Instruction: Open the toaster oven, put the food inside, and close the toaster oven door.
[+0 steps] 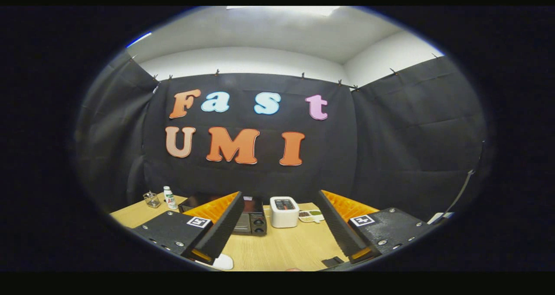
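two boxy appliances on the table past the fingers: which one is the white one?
The white appliance, standing free between the open fingers of the gripper. The toaster oven beside it is dark, with round knobs, and partly hidden behind one finger.

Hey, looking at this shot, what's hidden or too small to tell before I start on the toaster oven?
- Black toaster oven, gripper view: the open hand-held gripper's left finger covers its door, so its state is unclear.
- Small white dish beyond the white box-shaped appliance: contents too small to identify.
- Small white bottle: label unreadable.

Overhead ceiling light, dim booth, fisheye-warped edges.
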Tool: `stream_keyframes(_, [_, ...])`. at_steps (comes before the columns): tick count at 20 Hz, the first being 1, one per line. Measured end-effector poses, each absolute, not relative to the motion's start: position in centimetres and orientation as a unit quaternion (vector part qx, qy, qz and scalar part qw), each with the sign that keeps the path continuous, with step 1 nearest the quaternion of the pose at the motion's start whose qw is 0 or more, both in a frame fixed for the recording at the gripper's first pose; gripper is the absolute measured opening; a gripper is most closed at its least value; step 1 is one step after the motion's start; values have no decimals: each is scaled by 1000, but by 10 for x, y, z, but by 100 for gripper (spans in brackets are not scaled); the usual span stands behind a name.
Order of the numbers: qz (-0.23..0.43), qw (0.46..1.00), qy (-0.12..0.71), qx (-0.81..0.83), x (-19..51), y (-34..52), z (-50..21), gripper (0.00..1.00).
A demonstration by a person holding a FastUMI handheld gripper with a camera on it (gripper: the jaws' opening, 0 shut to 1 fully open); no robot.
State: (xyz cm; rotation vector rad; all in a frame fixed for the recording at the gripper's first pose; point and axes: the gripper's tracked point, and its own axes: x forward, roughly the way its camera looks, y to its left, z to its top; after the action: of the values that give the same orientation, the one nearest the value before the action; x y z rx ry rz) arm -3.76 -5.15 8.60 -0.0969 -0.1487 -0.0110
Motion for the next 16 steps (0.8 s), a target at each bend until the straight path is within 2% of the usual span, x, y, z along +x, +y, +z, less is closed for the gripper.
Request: stream_keyframes(16, [14, 998, -60, -29, -21, -43, 70, 100])
